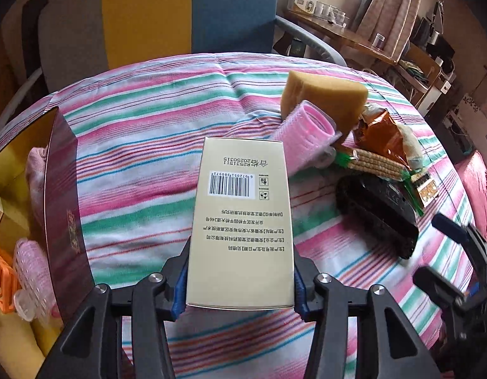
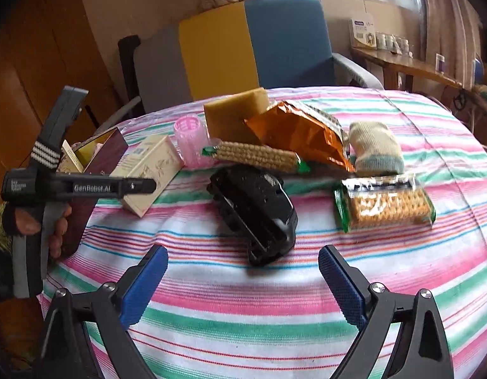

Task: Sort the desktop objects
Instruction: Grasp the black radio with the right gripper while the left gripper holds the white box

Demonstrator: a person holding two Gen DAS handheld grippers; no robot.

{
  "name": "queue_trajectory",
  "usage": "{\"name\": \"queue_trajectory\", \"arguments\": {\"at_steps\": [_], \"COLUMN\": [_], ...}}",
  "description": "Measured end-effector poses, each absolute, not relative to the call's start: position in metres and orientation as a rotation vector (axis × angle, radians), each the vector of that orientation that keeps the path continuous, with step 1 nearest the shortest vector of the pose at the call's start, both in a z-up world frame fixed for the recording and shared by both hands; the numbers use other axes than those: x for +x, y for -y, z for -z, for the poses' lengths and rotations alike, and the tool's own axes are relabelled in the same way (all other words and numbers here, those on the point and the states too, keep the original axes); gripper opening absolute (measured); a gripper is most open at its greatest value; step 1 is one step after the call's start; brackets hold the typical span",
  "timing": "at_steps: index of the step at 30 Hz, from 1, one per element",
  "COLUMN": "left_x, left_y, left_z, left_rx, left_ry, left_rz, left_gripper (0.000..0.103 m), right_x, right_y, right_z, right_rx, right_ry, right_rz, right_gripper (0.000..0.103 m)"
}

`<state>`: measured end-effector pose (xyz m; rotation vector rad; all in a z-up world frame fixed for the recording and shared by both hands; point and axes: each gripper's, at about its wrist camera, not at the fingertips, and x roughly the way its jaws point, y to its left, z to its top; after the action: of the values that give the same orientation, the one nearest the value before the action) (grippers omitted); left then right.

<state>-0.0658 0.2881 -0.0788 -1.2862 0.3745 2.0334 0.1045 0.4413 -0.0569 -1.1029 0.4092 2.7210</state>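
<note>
My left gripper (image 1: pixel 240 287) is shut on a cream box with a barcode (image 1: pixel 240 214) and holds it above the striped cloth; the box also shows in the right wrist view (image 2: pixel 148 173). A dark red open box (image 1: pixel 62 202) stands at the left with a pink roller (image 1: pixel 32 271) inside. On the cloth lie a pink hair roller (image 1: pixel 306 132), a yellow sponge (image 1: pixel 325 94), an orange snack bag (image 1: pixel 382 132), a biscuit pack (image 1: pixel 376 161) and a black brush (image 1: pixel 379 214). My right gripper (image 2: pixel 243 271) is open and empty, just short of the black brush (image 2: pixel 256 211).
A second biscuit pack (image 2: pixel 388 205) and a cream sock (image 2: pixel 376 148) lie on the right of the round table (image 2: pixel 275 315). A blue and yellow chair (image 2: pixel 249 47) stands behind it. A wooden desk (image 1: pixel 344 34) with jars is at the back right.
</note>
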Motion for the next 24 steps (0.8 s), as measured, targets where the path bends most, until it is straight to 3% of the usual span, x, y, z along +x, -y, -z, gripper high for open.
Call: {"name": "queue_trajectory", "arguments": {"at_steps": [4,8,9,10,13,19,24], "left_x": [-0.04,-0.02,-0.017,-0.015,-0.009,0.009,0.025], "left_y": [-0.276,-0.264,-0.26,-0.257,-0.245,-0.225,-0.213], "left_z": [0.078,0.077,0.077,0.077,0.075,0.075,0.074], "left_rx": [-1.264,-1.246,-1.249,-1.254,-1.269,-1.276,-1.284], "left_ry": [-0.393,-0.402,-0.394,-0.383,-0.346,-0.308,-0.278], "left_rz": [-2.015,-2.001,-1.999,-1.997,-1.996,-1.994,-1.974], "left_gripper": [0.051,0.051,0.051,0.051,0.051,0.051,0.051], "right_x": [0.072,0.038,0.03,0.022,0.015,0.041,0.075], "right_y": [-0.449,-0.458,-0.46,-0.462,-0.453,-0.422,-0.405], "right_z": [0.058,0.071,0.075,0.079,0.085,0.086,0.084], "right_rx": [-1.14,-1.254,-1.288,-1.321,-1.355,-1.372,-1.354], "right_ry": [-0.29,-0.287,-0.295,-0.304,-0.213,-0.128,-0.208], "right_rz": [-2.705,-2.711,-2.715,-2.718,-2.728,-2.782,-2.774], "right_gripper": [0.097,0.096,0.089,0.075,0.067,0.066,0.066]}}
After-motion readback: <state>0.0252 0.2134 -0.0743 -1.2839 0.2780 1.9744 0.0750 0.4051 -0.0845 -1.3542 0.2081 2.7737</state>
